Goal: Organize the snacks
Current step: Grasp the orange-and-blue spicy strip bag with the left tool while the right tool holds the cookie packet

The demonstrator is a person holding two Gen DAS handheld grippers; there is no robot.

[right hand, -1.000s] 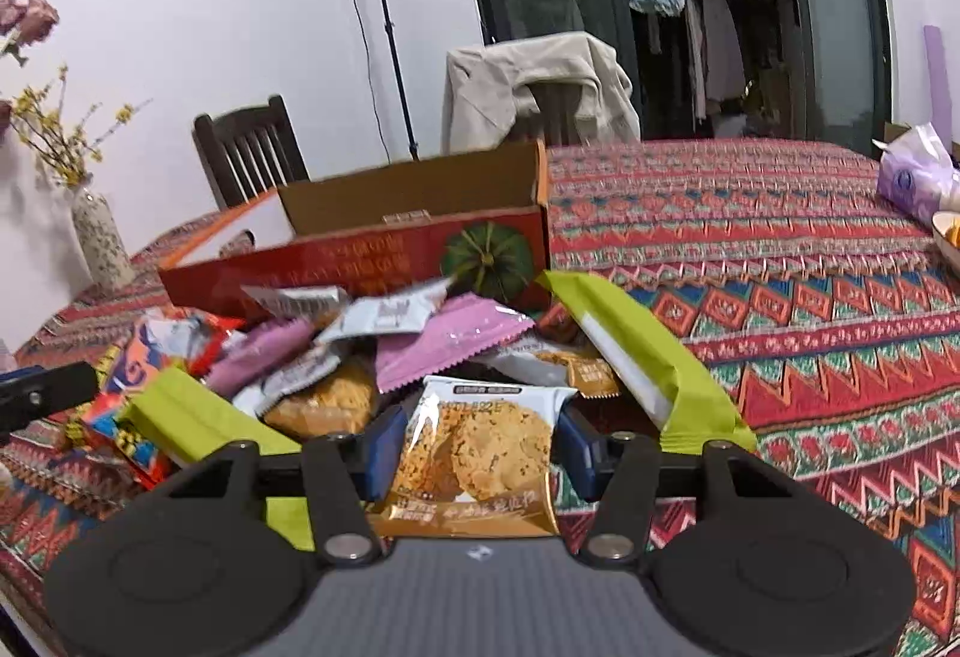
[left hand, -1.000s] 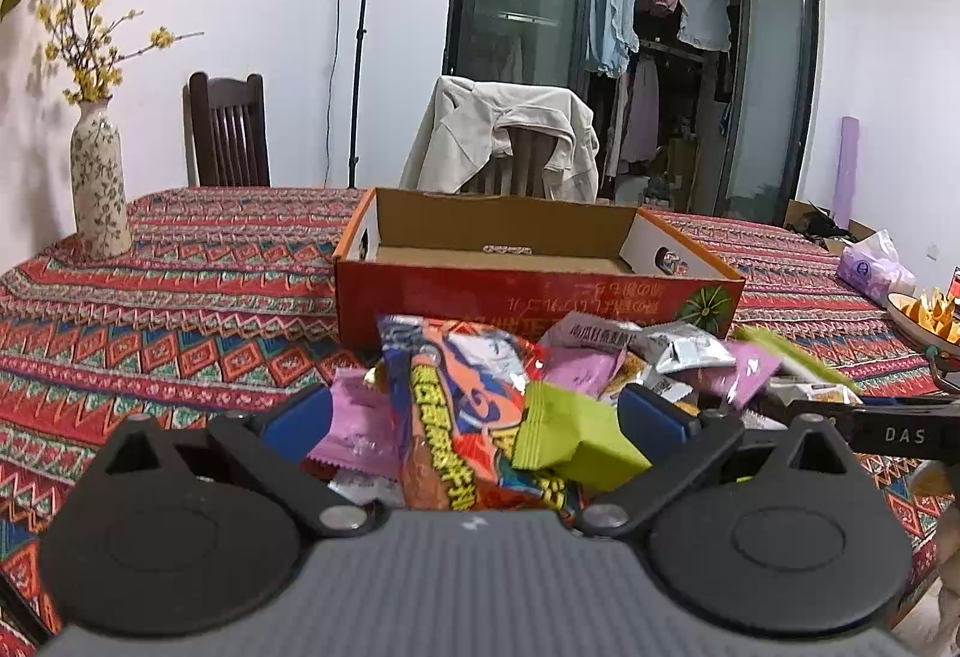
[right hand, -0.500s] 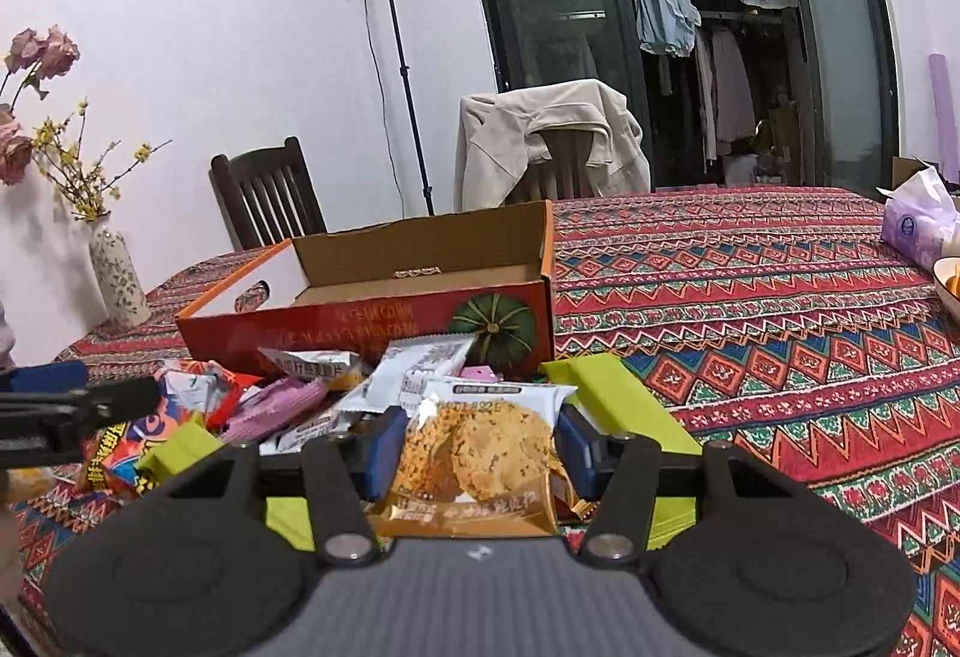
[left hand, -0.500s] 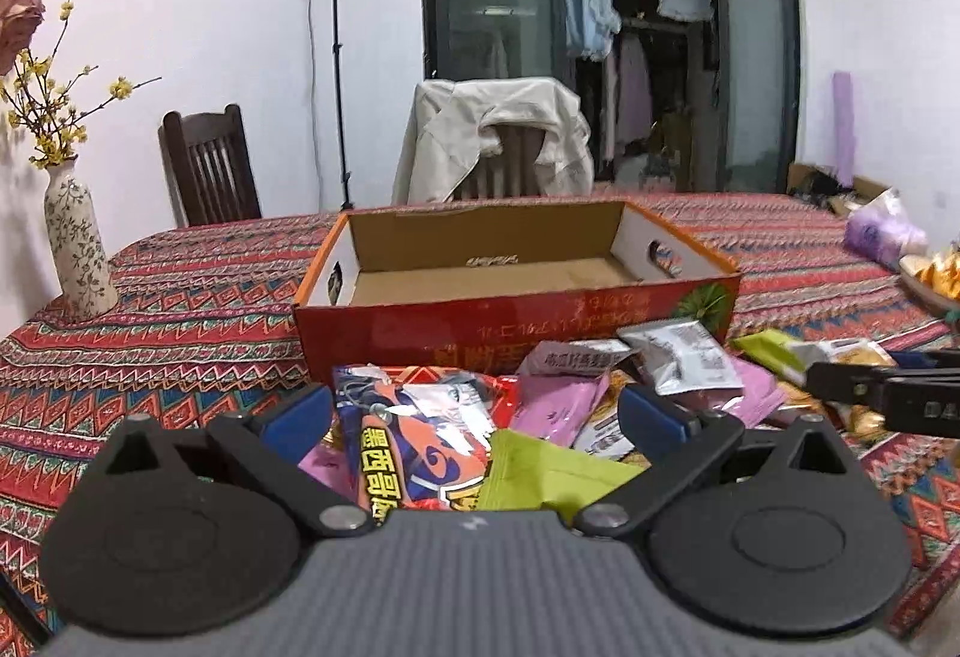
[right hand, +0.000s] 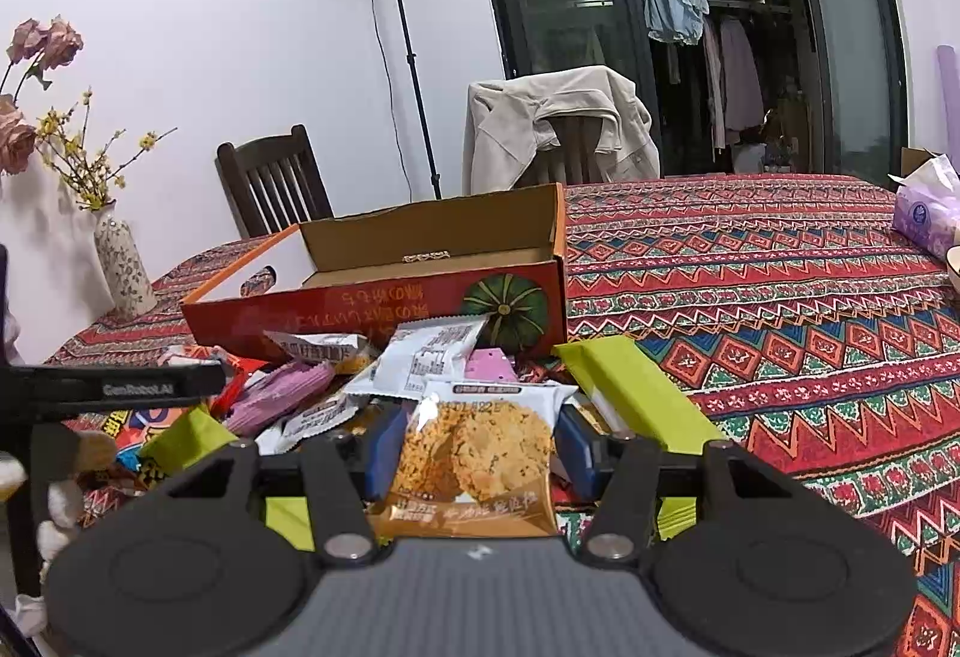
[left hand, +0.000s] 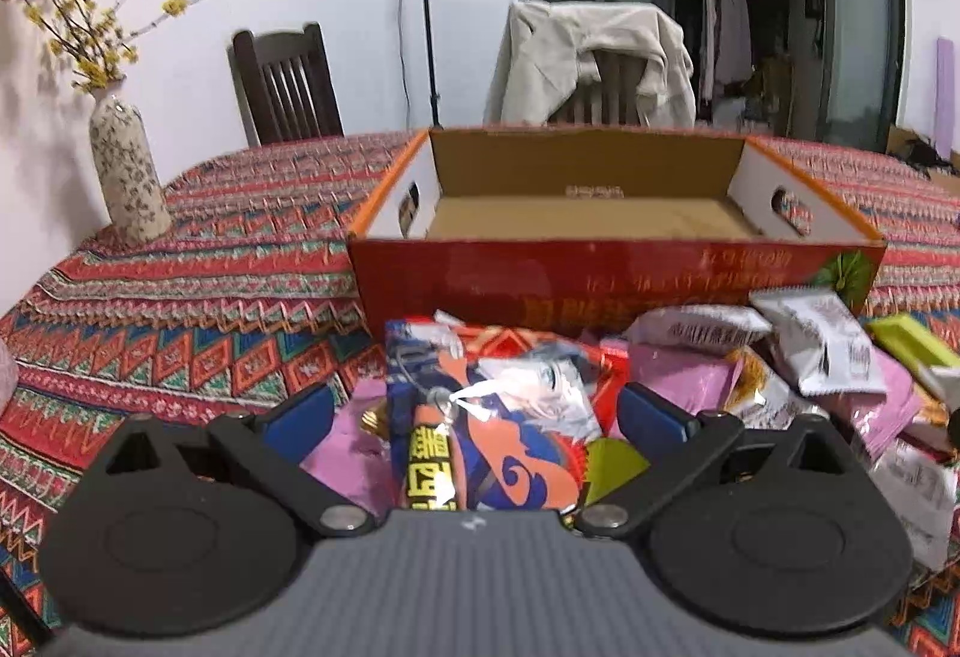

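**Both hands loaded, box still empty – where this could go sideways**

Standing by the table rn. The right gripper [right hand: 474, 447] has its jaws partway closed w/ both blue pads pressing the sides of a clear-fronted cookie packet [right hand: 474, 462], held upright above the snack pile [right hand: 372, 387]. The left gripper [left hand: 474, 411] stands a lot wider, and a big orange-and-blue snack bag [left hand: 480, 429] sits between its fingers. The right pad looks to be touching the bag's edge, but there's a gap on the left side where a pink wrapper [left hand: 348, 447] shows through, so imo it's not clamped. Could be just resting on the heap.

The cardboard box [left hand: 600, 261] is right behind the pile, open top, nothing in it that I can see.

What could go wrong, my guesses:

- Left closes on the bag and also nips the pink wrapper or the green packet [left hand: 612, 468] under it, so it drags extras up and they drop off halfway.
- That bag is puffy and crinkly foil; a squeeze at the edge prob lets it slide out or pivot.
- Cookie packet is pinched by its sides only. A quick swing and it could twist, or the cookies crack if squeezed harder.
- Both grippers are close together over the same heap, and the left one's bar is visible in the right wrist view. If both head for the box at once, they could bump.
- The box's front wall is tall-ish vs the pile, so a low carry clips the rim and shoves the box back on the patterned tablecloth [left hand: 198, 309].
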